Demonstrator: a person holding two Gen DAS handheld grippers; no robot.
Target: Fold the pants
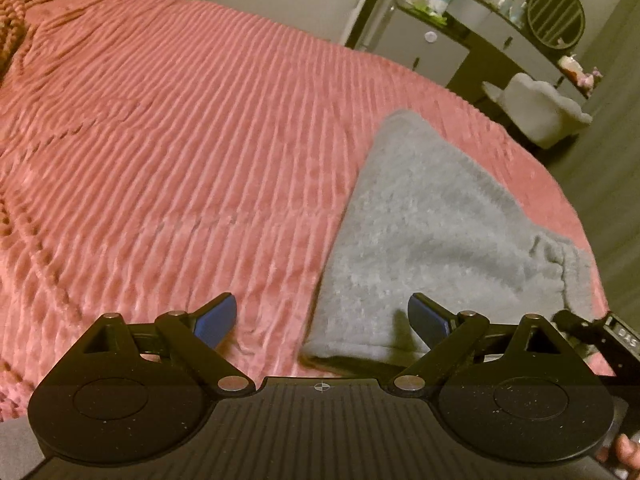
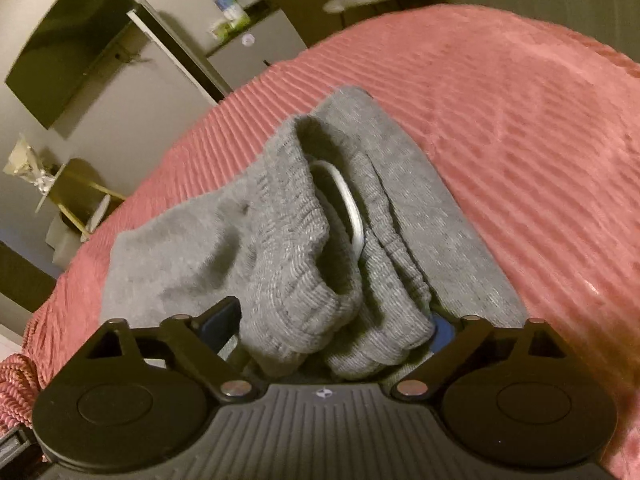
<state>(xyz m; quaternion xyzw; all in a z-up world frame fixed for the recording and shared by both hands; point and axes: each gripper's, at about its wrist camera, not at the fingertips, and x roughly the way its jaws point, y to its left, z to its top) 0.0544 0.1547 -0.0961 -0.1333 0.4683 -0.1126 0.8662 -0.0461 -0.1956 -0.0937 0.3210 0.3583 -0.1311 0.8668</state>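
Pants [image 1: 436, 216], grey and fleecy, lie on the pink ribbed bedspread [image 1: 180, 152] toward the bed's right side, already doubled into a thick wedge, so the fold looks well along, though I cannot tell how many folds remain. In the right wrist view the ribbed waistband [image 2: 296, 240] bunches up between the jaws, a white label [image 2: 348, 200] showing inside it. The right gripper [image 2: 336, 328] is spread wide with that bunched cloth sitting between its blue pads; whether it pinches the cloth or merely straddles it I cannot tell. The left gripper [image 1: 320, 316] is released, jaws wide apart, holding nothing, hovering over the near edge of the pants. Next, I judge, both need to close on near corners and carry them to the far end evenly.
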